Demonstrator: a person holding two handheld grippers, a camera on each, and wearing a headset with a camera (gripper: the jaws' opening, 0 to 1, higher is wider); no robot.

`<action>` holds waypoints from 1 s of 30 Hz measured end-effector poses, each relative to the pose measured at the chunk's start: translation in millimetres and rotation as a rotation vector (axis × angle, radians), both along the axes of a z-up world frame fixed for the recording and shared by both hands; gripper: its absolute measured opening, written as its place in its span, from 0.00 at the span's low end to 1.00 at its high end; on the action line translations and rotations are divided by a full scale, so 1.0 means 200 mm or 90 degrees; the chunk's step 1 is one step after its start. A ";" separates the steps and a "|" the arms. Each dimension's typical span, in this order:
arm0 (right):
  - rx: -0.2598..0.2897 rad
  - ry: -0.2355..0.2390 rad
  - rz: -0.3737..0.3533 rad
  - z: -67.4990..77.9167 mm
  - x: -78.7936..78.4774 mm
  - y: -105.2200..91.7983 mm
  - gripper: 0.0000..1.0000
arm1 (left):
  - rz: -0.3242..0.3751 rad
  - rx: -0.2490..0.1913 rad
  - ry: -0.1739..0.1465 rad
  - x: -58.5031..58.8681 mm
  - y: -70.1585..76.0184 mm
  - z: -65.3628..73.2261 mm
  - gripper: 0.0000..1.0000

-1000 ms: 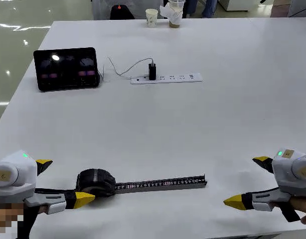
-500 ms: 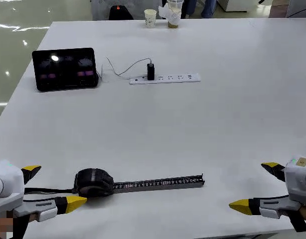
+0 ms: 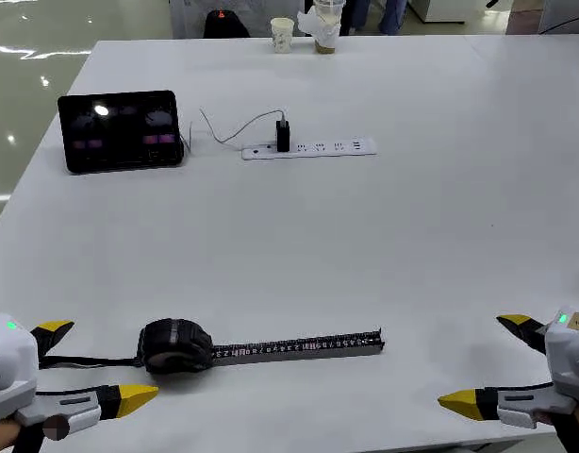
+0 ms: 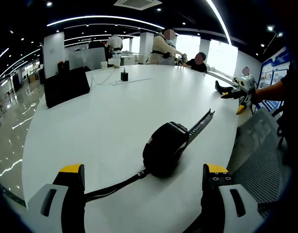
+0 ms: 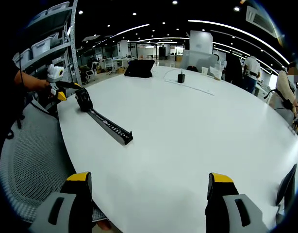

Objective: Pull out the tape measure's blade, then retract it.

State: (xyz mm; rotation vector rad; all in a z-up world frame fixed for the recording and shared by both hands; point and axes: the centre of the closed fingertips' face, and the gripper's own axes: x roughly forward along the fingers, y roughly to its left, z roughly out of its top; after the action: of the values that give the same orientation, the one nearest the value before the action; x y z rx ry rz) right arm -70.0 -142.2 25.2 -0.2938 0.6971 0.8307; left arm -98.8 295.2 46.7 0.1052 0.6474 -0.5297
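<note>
Black tape measure [image 3: 176, 345] lies by our table [image 3: 412, 245] edge in the head view, blade [image 3: 299, 345] out flat. Left gripper view: our left gripper [image 4: 143, 168] gapes empty just behind it, probably to steady it. Right gripper view: our right gripper [image 5: 150, 176], wide and empty, sits well off the blade.

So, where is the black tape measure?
In the head view the black tape measure lies near the front edge of the white table, just right of the left gripper.

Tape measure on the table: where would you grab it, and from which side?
Probably the rounded black case, approached from its left end by the left gripper, whose open jaws face it; the blade sticks out the other way.
</note>
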 end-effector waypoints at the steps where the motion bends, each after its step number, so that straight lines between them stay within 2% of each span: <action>1: -0.002 -0.002 0.000 0.00 0.00 0.00 0.99 | 0.000 0.001 -0.001 0.00 0.00 0.00 0.98; 7: 0.000 0.001 -0.003 0.01 0.01 0.00 0.99 | 0.002 0.007 0.001 0.02 0.01 0.00 0.97; 9: -0.003 -0.003 0.000 0.01 0.03 -0.01 0.99 | 0.006 0.015 0.013 0.02 0.01 -0.01 0.96; 11: -0.003 -0.005 0.000 0.01 0.04 -0.01 0.99 | 0.006 0.011 0.012 0.02 0.00 0.01 0.97; 13: -0.003 -0.006 0.002 0.02 0.03 -0.01 0.99 | 0.008 0.017 0.028 0.02 -0.01 0.00 0.99; 16: -0.008 -0.004 0.014 0.02 0.03 0.00 0.99 | 0.009 0.015 0.031 0.02 -0.02 -0.01 0.99; 25: -0.026 -0.002 0.050 0.03 0.03 0.05 0.99 | 0.001 -0.002 0.027 0.01 -0.15 0.01 0.99; 27: -0.028 -0.003 0.057 0.03 0.04 0.06 0.99 | 0.009 -0.013 0.027 0.01 -0.18 0.02 0.99; 30: -0.030 0.000 0.066 0.03 0.04 0.08 0.99 | 0.016 -0.011 0.029 0.01 -0.22 0.00 0.99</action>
State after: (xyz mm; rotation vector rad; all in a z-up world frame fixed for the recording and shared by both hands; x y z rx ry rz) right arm -62.8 -125.3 31.8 -0.3748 0.7071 0.9140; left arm -97.5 252.0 47.6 0.0681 0.6877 -0.5141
